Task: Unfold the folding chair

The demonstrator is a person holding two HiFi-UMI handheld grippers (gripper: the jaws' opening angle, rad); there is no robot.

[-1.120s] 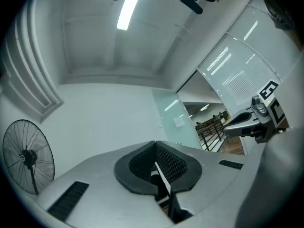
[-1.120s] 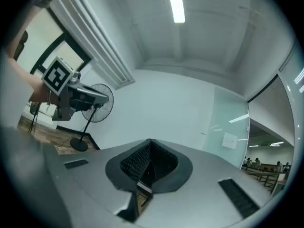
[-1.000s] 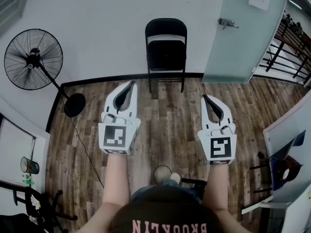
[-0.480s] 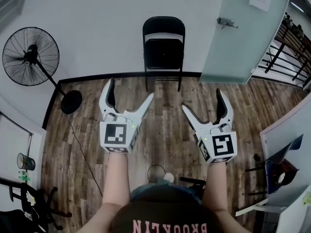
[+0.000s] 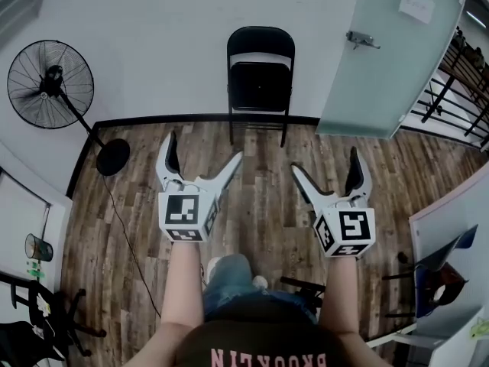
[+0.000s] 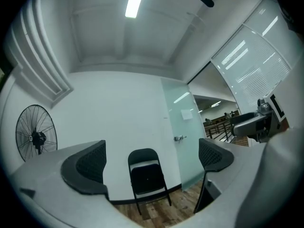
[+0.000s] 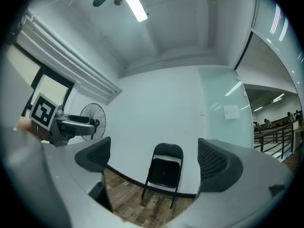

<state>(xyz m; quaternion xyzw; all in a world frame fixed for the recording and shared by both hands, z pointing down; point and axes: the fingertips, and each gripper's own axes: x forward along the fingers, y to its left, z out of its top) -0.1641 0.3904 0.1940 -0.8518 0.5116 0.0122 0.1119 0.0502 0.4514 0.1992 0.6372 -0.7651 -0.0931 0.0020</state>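
left hand-held gripper [image 5: 204,150], right hand-held gripper [image 5: 324,161], just spread empty, folding chair [image 5: 260,82] at wall [image 5: 168,44], wood floor [image 5: 263,205]

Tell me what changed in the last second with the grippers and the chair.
The left gripper and right gripper have just been opening their jaws, from shut to wide apart, with nothing between them. The folding chair stays folded against the wall, untouched; the fan has not moved.

The white left gripper [image 5: 204,147] and the white right gripper [image 5: 324,160], each with a marker cube, are held side by side, pointing forward about level; both pairs of dark-padded fingers [image 6: 90,163] have just been opening and stand wide apart, with nothing between them; the bare forearms [image 5: 183,281] reach out from the body.
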